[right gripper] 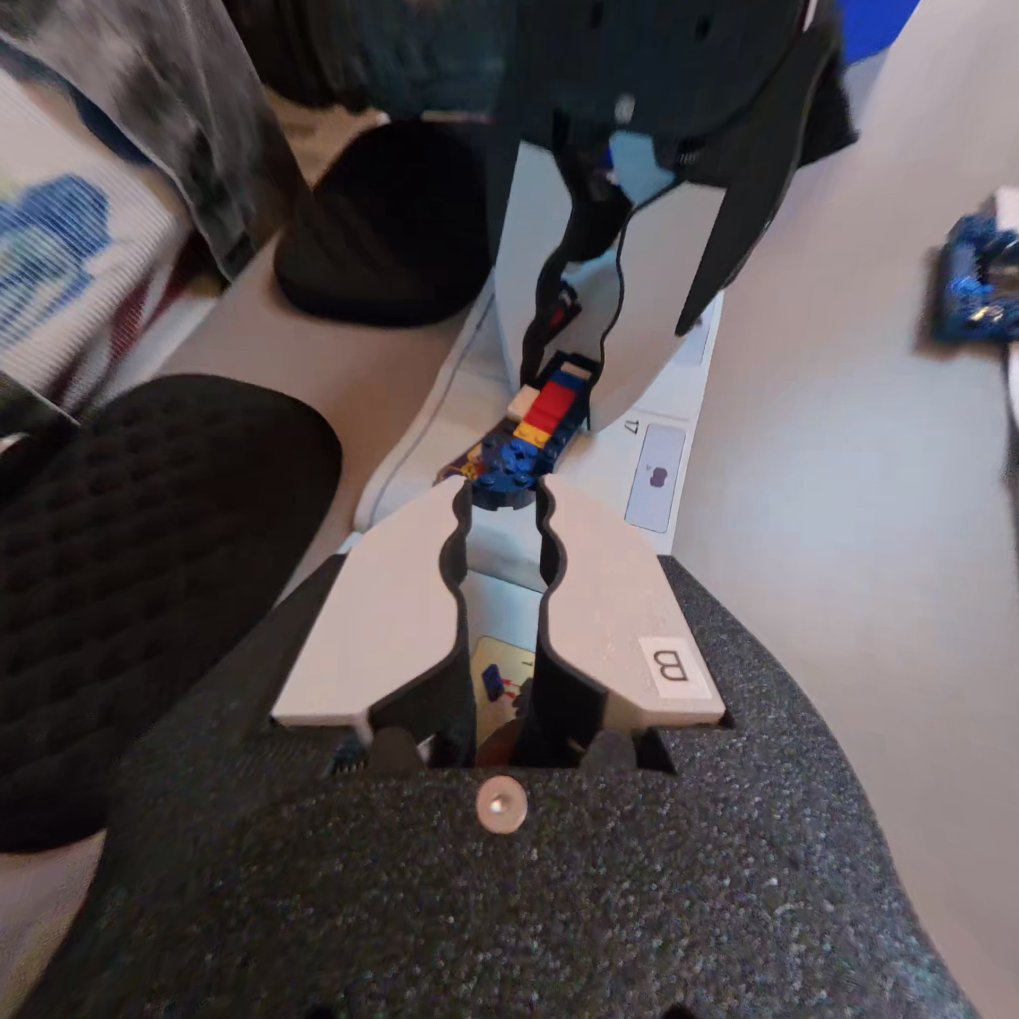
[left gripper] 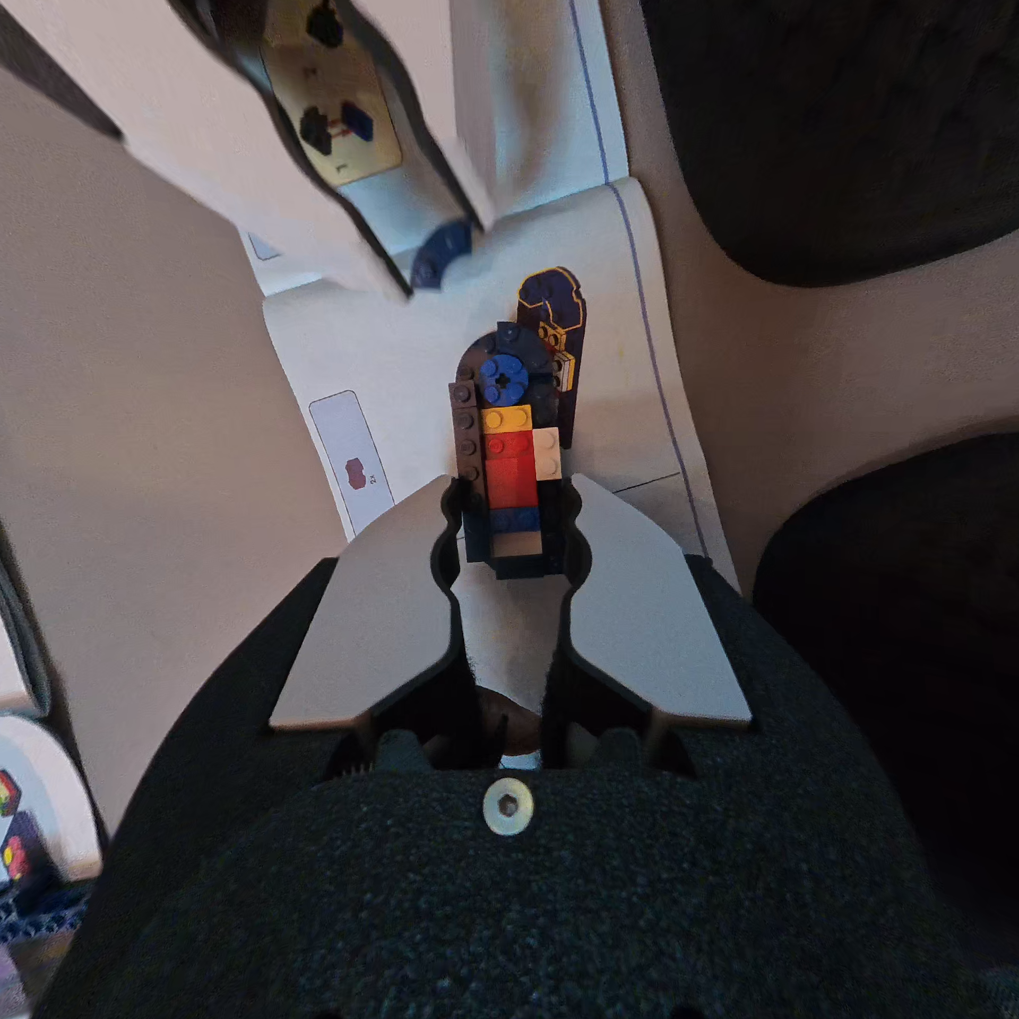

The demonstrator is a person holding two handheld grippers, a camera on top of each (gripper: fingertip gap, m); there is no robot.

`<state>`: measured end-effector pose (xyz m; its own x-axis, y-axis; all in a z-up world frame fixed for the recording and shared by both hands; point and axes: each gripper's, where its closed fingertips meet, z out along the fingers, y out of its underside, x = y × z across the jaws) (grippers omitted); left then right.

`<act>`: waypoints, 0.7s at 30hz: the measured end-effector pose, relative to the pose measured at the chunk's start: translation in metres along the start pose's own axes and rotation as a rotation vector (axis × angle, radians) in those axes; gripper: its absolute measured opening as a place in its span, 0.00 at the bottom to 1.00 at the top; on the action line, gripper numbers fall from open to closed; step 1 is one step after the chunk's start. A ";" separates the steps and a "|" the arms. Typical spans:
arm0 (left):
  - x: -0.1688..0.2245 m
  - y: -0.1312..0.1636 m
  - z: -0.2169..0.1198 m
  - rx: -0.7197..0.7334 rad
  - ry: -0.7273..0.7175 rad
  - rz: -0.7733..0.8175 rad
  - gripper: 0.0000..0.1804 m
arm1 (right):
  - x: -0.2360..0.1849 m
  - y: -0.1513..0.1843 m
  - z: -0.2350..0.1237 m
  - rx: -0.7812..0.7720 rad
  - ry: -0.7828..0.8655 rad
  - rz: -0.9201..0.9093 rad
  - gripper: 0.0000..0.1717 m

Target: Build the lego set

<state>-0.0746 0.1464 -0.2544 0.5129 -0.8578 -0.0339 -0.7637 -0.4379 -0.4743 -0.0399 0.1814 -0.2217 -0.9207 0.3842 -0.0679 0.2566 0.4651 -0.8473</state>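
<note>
Beige tabletop carries an open white instruction booklet, with dark padded shapes off to the right.

The left gripper is closed partway on the narrow near end of a brick model. Its black pads press the model's dark sides, so the studded top and rounded far end are left free. The model sits low over the page, just beside a printed drawing of a similar shape.

The right gripper is nearly closed, pinching a small dark blue curved piece by its edges.

The left wrist view shows that piece clear of the model, near its rounded end. In the right wrist view the two overlap and seem to touch, probably only because of the viewing angle. That view does show the left gripper's fingers flanking the model's end.
</note>
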 end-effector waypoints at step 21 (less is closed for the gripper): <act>0.001 -0.006 0.001 0.240 -0.032 0.065 0.19 | 0.003 0.004 0.020 -0.036 -0.085 -0.039 0.13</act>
<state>-0.0688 0.1487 -0.2523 0.4811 -0.8713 -0.0969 -0.6823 -0.3027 -0.6654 -0.0479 0.1688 -0.2355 -0.9515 0.2969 -0.0807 0.2287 0.5071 -0.8310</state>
